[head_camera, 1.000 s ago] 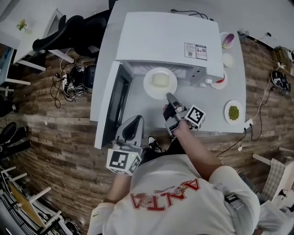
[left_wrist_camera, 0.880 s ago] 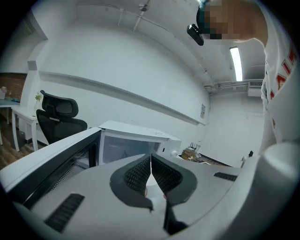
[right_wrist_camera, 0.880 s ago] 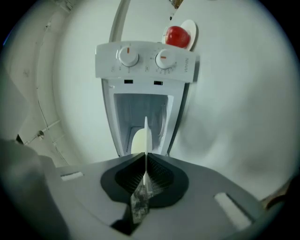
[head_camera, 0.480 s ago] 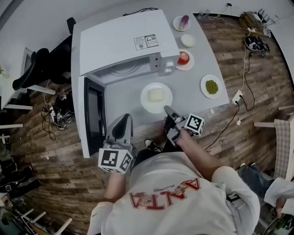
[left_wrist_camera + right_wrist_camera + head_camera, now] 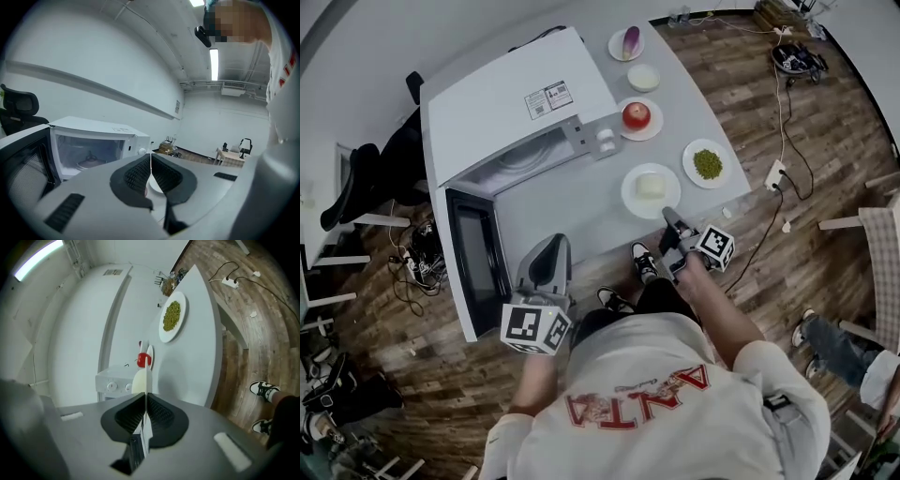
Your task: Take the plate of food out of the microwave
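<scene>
The white plate (image 5: 650, 190) with a pale block of food (image 5: 649, 185) is out of the microwave (image 5: 516, 103), over the grey table (image 5: 572, 202) to the right of the oven's front. My right gripper (image 5: 668, 214) is shut on the plate's near rim. In the right gripper view the plate (image 5: 148, 363) shows edge-on between the pads of the right gripper (image 5: 146, 401). The microwave door (image 5: 473, 258) hangs open at the left. My left gripper (image 5: 551, 244) hovers shut and empty by the table's front edge; the left gripper (image 5: 151, 160) faces the open microwave (image 5: 89, 150).
Beside the microwave stand a plate with a red apple (image 5: 636, 116), a plate of green peas (image 5: 707, 164), a small white bowl (image 5: 643, 77) and a plate with a purple onion (image 5: 628, 42). A power strip and cables (image 5: 778, 173) lie on the wooden floor at the right.
The plate has come out of the microwave's mouth and moved to the right over the table, still in my right gripper. The left gripper has kept its place.
</scene>
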Demonstrator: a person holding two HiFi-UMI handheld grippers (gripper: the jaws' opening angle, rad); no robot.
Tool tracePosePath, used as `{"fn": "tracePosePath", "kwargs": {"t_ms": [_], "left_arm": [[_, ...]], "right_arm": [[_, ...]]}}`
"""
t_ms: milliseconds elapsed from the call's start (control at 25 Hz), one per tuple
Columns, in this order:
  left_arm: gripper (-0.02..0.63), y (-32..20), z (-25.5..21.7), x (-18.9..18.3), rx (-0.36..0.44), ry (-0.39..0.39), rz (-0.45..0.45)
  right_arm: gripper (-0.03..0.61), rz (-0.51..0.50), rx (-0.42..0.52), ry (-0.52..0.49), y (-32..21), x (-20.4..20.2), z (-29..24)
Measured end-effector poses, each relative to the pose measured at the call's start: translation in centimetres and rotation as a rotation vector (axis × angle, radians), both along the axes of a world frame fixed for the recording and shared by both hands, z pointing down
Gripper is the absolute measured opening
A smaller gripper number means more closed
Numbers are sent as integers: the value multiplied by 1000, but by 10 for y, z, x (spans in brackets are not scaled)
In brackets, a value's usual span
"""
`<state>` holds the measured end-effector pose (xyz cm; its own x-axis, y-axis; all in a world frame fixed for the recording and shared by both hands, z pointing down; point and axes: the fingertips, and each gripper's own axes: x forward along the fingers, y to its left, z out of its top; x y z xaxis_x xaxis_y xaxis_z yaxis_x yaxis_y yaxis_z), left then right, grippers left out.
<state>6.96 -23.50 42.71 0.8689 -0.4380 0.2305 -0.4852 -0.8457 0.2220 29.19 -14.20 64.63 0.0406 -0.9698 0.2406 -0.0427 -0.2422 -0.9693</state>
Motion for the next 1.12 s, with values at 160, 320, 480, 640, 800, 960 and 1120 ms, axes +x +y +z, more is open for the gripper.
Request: {"fn": "tracePosePath", "kwargs": {"t_ms": [160, 320, 480, 640, 800, 960, 1120], "left_arm": [[13, -1, 5, 7, -16, -16, -1], [12, -4, 7, 9, -22, -19, -12], [13, -9, 9, 9, -32, -20, -28], [12, -10, 12, 10, -43, -21, -35], [13, -11, 13, 14, -51, -12, -30], [13, -13, 13, 18, -56, -7, -22], [12, -15, 14, 18, -60, -2, -23]], "right_arm": [[17, 53, -32, -4, 0, 30, 12], [17, 58, -65, -26, -2, 46, 26], [15, 43, -89, -36, -7, 49, 36], [15, 29, -129, -56, -10, 47, 41], [59, -21, -199, -27, -13, 43, 38], [160, -107, -290, 59, -14, 40, 34], [187, -252, -392, 191, -16, 30, 36]]}}
